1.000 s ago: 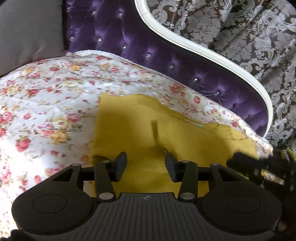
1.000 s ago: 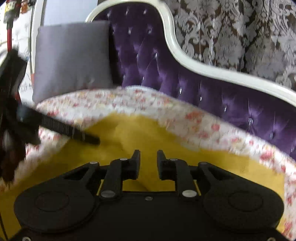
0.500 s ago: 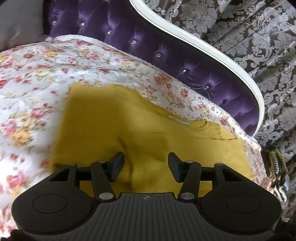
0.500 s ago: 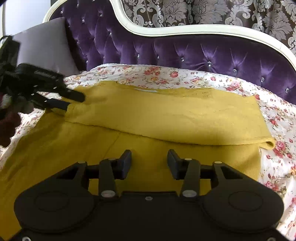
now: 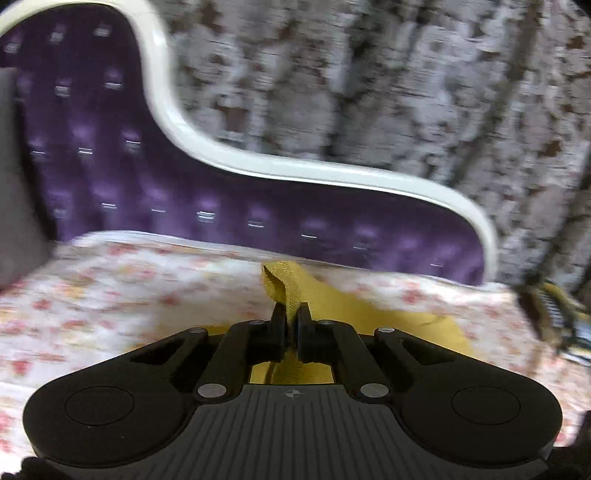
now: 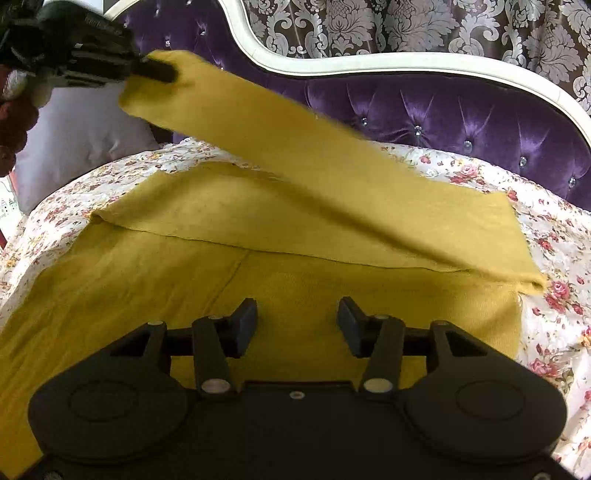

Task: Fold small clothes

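Note:
A mustard-yellow garment [image 6: 295, 280] lies spread on a floral bedsheet [image 6: 554, 236]. My left gripper [image 5: 291, 317] is shut on a bunched corner of the yellow garment [image 5: 284, 288], which sticks up between its fingers. In the right wrist view the left gripper [image 6: 155, 70] holds that corner high at the upper left, so a long flap hangs slanting down to the right. My right gripper [image 6: 297, 317] hovers low over the flat part of the garment; its jaws are opening and nothing is between them.
A purple tufted headboard [image 6: 461, 118] with a white curved frame [image 6: 369, 59] stands behind the bed. A grey pillow [image 6: 81, 147] leans at the left. Damask curtains [image 6: 443, 26] hang beyond. A striped object [image 5: 554, 306] lies at the bed's right edge.
The left gripper closed on the garment's corner and lifted it up off the bed. The right gripper's jaws spread wider and it settled over the flat cloth.

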